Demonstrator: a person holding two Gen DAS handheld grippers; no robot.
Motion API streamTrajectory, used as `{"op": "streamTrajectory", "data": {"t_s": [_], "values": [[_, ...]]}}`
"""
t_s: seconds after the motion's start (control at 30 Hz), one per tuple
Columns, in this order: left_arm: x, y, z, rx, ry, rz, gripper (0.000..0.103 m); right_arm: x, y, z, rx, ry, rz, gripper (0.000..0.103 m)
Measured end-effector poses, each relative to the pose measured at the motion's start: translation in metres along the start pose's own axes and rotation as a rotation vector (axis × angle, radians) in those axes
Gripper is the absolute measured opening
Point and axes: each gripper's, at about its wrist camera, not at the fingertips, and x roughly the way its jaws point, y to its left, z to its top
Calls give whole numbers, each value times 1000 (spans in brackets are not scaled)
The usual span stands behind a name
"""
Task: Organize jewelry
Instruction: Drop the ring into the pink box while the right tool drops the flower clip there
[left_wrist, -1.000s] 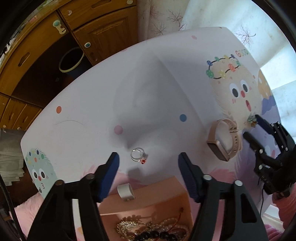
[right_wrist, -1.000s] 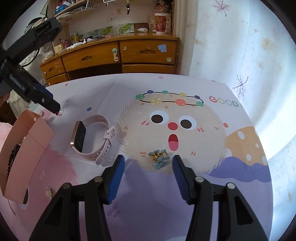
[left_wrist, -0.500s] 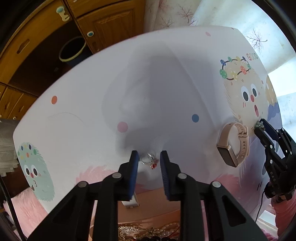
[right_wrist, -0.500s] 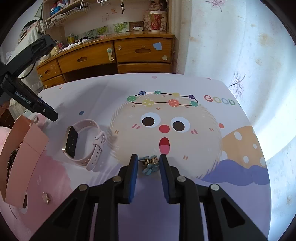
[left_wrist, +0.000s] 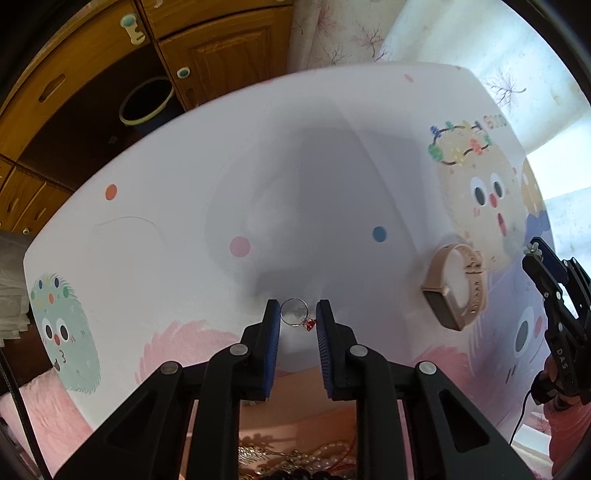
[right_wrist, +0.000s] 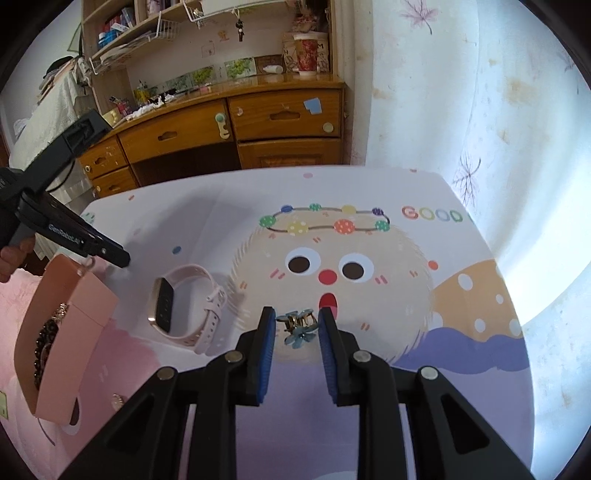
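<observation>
At the frame's lower centre, the left gripper (left_wrist: 297, 317) jaws pinch a silver ring (left_wrist: 294, 317) with a red stone above the pink jewelry box (right_wrist: 70, 332). The right gripper (right_wrist: 296, 325) jaws pinch a blue flower clip (right_wrist: 299, 326). Farther left, a pink watch (right_wrist: 184, 308) lies on the surface (right_wrist: 424, 369).

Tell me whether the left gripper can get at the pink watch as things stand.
Probably not yet: the left gripper is shut on the ring. The pink watch lies bare on the tablecloth to its right, nothing between them.
</observation>
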Motion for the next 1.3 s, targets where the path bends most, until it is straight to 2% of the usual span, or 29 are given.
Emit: {"op": "streamTrajectory", "data": {"t_s": [0.2,0.33,0.47,0.63,0.77,0.97,1.07,1.17,1.2,1.23,1.27,1.3], "values": [[-42,-13,-8,-16,-78,1,18,-25,12,12,-14,-51,49,23],[-83,-28,-15,-27,-146,-30,18,-43,27,20,-21,-86,106,23],[-122,-41,-37,-27,-224,-21,18,-62,45,26,-12,-119,204,23],[-154,-39,-66,-92,-291,-31,18,-77,67,25,33,-124,355,23],[-162,-29,-95,-149,-315,-36,18,-80,85,16,102,-91,512,23],[-151,-14,-143,-223,-327,-27,18,-76,116,-5,137,-44,641,23],[-138,-6,-164,-272,-334,-24,18,-72,132,-13,118,-44,650,24],[-123,0,-180,-320,-335,-23,18,-71,148,-23,78,-60,609,24],[-118,2,-185,-343,-330,-15,22,-68,153,-26,75,-54,607,24],[-114,4,-188,-364,-322,-3,38,-65,158,-29,70,-42,599,24],[-113,5,-191,-380,-314,11,49,-60,165,-31,46,-9,572,28],[-112,6,-195,-407,-302,44,65,-57,169,-32,31,18,547,32]]}}
